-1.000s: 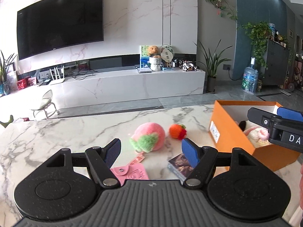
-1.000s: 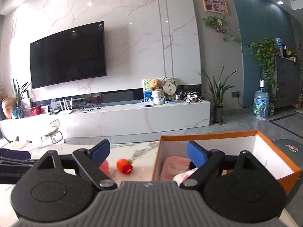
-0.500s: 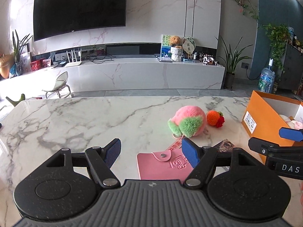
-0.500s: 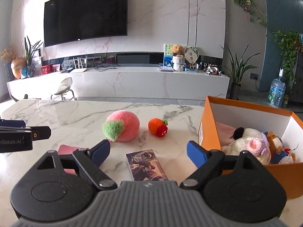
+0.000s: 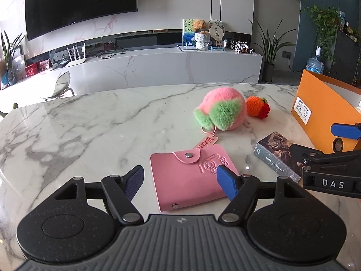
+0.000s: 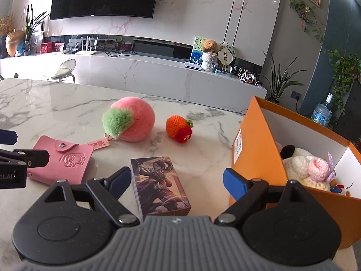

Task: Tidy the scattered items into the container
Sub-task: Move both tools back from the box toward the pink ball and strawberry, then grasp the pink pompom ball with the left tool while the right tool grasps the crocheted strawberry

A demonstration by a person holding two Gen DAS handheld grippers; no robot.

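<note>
Lowered toward tabletop point(image 5: 90, 124): left gripper point(image 5: 180, 180) wide open over pink wallet point(image 5: 189, 176); right gripper point(image 6: 177, 179) wide open, empty, around card box point(image 6: 158, 180), lower centre.

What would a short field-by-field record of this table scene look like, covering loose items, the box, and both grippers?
surface: marble table
container: orange box, open, at the table's right side
already in box: knitted plush toys
loose items: pink card wallet; photo card box; pink fuzzy peach; orange crochet fruit
left gripper: open, above the wallet
right gripper: open, above the photo card box
held: nothing
</note>
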